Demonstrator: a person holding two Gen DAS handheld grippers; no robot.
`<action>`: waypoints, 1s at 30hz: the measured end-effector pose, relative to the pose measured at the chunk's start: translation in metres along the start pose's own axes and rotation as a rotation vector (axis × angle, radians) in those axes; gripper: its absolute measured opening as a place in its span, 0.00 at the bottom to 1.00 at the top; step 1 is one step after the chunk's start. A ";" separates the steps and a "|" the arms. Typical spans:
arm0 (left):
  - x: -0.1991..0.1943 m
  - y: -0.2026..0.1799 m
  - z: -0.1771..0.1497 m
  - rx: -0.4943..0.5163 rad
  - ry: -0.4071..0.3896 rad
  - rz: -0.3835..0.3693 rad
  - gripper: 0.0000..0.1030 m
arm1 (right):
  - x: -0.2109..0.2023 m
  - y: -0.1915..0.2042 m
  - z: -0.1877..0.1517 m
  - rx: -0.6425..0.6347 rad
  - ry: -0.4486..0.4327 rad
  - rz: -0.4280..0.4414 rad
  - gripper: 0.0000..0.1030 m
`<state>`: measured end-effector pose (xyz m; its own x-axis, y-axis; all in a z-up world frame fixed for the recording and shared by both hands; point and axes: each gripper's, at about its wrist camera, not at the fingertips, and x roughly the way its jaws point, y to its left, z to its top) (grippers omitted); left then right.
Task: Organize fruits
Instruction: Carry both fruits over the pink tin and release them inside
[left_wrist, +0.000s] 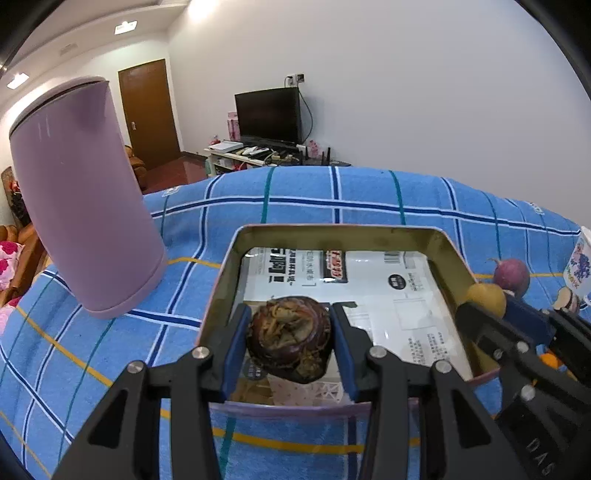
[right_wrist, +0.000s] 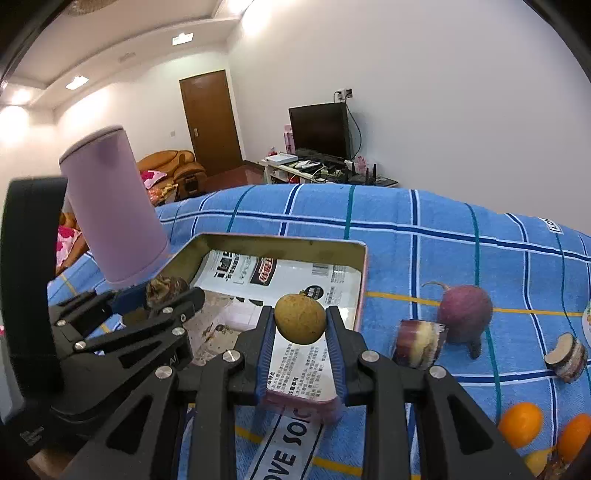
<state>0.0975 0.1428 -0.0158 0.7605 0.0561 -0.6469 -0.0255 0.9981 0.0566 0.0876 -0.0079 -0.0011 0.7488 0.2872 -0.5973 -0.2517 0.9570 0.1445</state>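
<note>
Both claws hang over the tin tray, each clamped on a piece of produce, so the coming move turns on what lies straight below each load. The left claw grips a dark brown, scaly bulb between its blue pads, over the near-left part of the tray. Below it lie white printed paper and a pale lattice insert at the near edge. The right claw grips a small yellow-brown round fruit, over the near-right part of the tray, just inside the right wall. Neither load has a clear long axis; both are roundish, so orientation matters little for a drop.

In the right wrist view the left claw sits close at left, near the right claw; the two could bump if either swings inward. A tall purple cup stands on the blue plaid cloth just beside the tray's far-left corner, close to the left claw's side.

Still on the cloth, right of the tray and nearer the right claw: a purple radish, a cut purple chunk, another cut piece, and oranges at the near right corner. Whether the cloth covers a desk or a bed I cannot tell. Judgement: lowering and letting go into the tray comes next.
</note>
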 end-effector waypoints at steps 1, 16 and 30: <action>0.001 -0.001 -0.001 0.008 0.000 0.019 0.44 | 0.000 0.000 -0.002 -0.002 0.007 0.007 0.29; 0.010 0.004 -0.005 0.009 0.042 0.054 0.44 | 0.011 0.006 -0.013 -0.028 0.055 0.026 0.29; 0.010 0.006 -0.006 -0.008 0.038 0.041 0.44 | 0.001 -0.010 -0.014 0.046 0.037 0.099 0.30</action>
<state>0.1010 0.1493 -0.0260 0.7333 0.0982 -0.6728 -0.0618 0.9950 0.0779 0.0828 -0.0178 -0.0141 0.6983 0.3797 -0.6068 -0.2946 0.9250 0.2398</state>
